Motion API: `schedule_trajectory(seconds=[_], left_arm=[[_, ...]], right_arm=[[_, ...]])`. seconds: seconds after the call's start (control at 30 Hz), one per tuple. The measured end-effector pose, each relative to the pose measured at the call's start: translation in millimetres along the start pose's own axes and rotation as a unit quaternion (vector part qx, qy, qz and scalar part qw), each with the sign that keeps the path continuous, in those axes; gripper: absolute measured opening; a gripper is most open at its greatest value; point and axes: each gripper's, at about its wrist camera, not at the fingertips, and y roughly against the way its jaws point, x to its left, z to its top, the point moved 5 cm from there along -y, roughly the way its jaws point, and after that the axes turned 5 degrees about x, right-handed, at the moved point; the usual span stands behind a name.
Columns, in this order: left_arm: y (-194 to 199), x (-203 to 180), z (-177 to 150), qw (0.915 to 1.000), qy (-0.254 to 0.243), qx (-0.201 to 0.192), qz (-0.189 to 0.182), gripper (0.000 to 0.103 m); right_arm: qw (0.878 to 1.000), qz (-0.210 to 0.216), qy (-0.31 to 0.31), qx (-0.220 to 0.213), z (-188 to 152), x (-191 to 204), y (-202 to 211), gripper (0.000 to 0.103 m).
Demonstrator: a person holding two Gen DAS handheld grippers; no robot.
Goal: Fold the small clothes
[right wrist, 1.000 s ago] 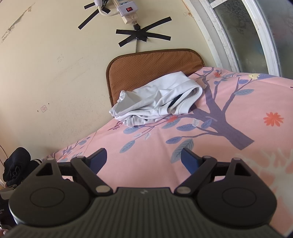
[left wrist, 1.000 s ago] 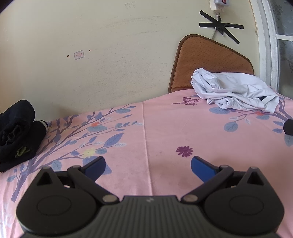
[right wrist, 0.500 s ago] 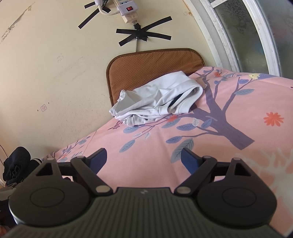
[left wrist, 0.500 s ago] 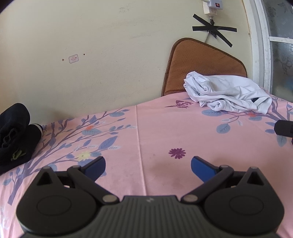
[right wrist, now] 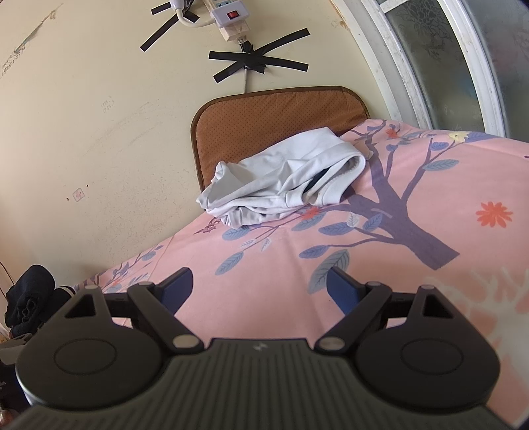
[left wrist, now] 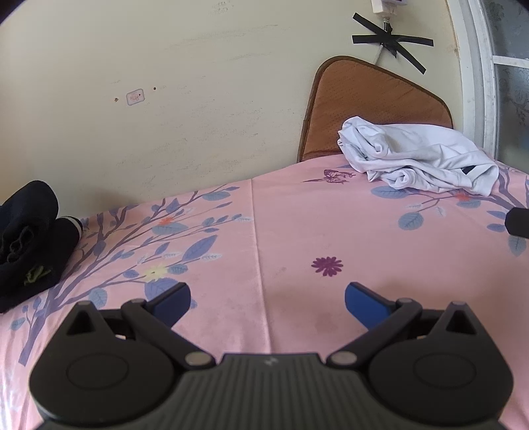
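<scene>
A crumpled white garment (left wrist: 420,165) lies at the far right of the pink flowered sheet (left wrist: 297,225), against a brown cushion. It also shows in the right wrist view (right wrist: 284,188), far ahead of the fingers. My left gripper (left wrist: 267,297) is open and empty, low over the sheet's middle. My right gripper (right wrist: 259,286) is open and empty, above the sheet, well short of the garment. A dark tip of the right gripper (left wrist: 518,222) shows at the right edge of the left wrist view.
A pile of black clothes (left wrist: 26,241) lies at the sheet's left edge, also in the right wrist view (right wrist: 29,301). A brown cushion (right wrist: 274,119) leans on the cream wall. A power strip (right wrist: 228,16) is taped above. A window frame (right wrist: 413,66) stands at the right.
The left wrist view has swung slightly, shifting back toward where it was a second ago. The right gripper has barely moved. Both stay open.
</scene>
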Motion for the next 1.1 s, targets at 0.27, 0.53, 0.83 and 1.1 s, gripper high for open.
schedule_trajectory(seconds=[0.27,0.53,0.83,1.1], left_arm=[[-0.4,-0.6,-0.3,1.0000,-0.002,0.002,-0.002,0.103],[-2.4,2.7,-1.5,0.9998,0.008,0.015,-0.011,0.103],[-1.8,4.7,-2.6,0.9996,0.014,0.019,-0.018,0.103],[-2.4,5.1,-2.4,0.9995,0.015,0.020,-0.018,0.103]], right_arm=[[1.000,0.000,0.000,0.001,-1.1,0.7,0.1,0.090],[1.000,0.000,-0.002,-0.004,-0.2,-0.2,1.7,0.090],[1.000,0.001,-0.003,-0.005,-0.3,0.4,2.8,0.090],[1.000,0.002,-0.002,-0.004,-0.2,1.8,2.4,0.090]])
